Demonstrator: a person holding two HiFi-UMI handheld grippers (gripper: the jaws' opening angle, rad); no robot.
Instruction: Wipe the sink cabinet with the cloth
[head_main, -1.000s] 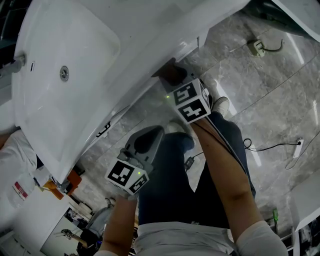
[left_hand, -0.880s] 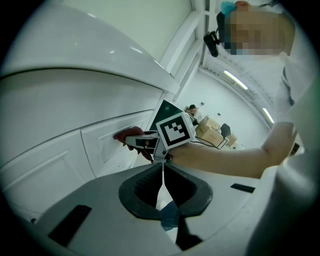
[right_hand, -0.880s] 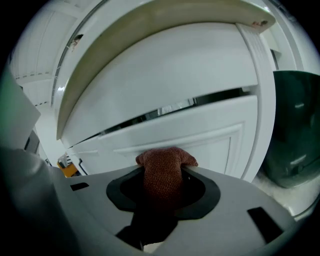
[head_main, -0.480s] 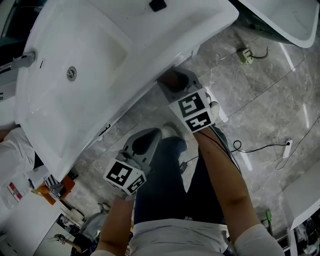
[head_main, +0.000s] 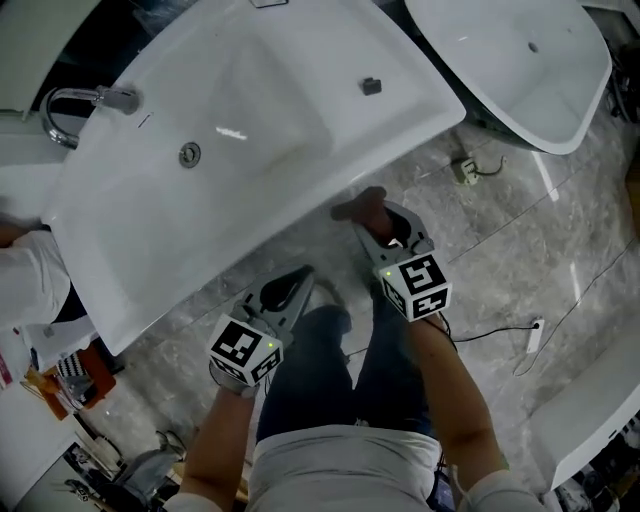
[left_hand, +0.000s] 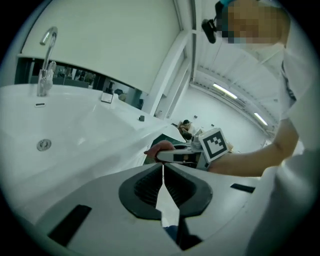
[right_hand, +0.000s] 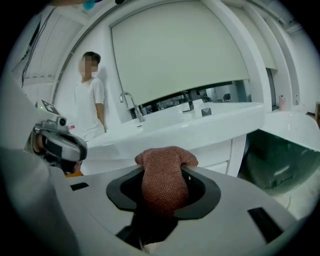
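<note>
A white sink (head_main: 250, 140) with a chrome tap (head_main: 85, 100) tops the white sink cabinet (right_hand: 220, 155), whose front shows under the counter edge in the right gripper view. My right gripper (head_main: 365, 215) is shut on a reddish-brown cloth (right_hand: 164, 177), which bulges out between its jaws just below the sink's front edge; the same cloth (head_main: 358, 205) shows in the head view. My left gripper (head_main: 290, 285) hangs lower, to the left, its jaws pressed together with nothing between them. The right gripper (left_hand: 172, 154) also appears ahead in the left gripper view.
A second white basin (head_main: 520, 60) stands to the right. Cables and a power strip (head_main: 532, 335) lie on the grey marble floor (head_main: 520, 240). A person in white (right_hand: 90, 100) stands at the far left, beside clutter (head_main: 60, 370) on the floor.
The view has swung, so the sink now sits higher and more to the right. Both grippers have drifted down from the sink's edge, the right one still holding the cloth.
</note>
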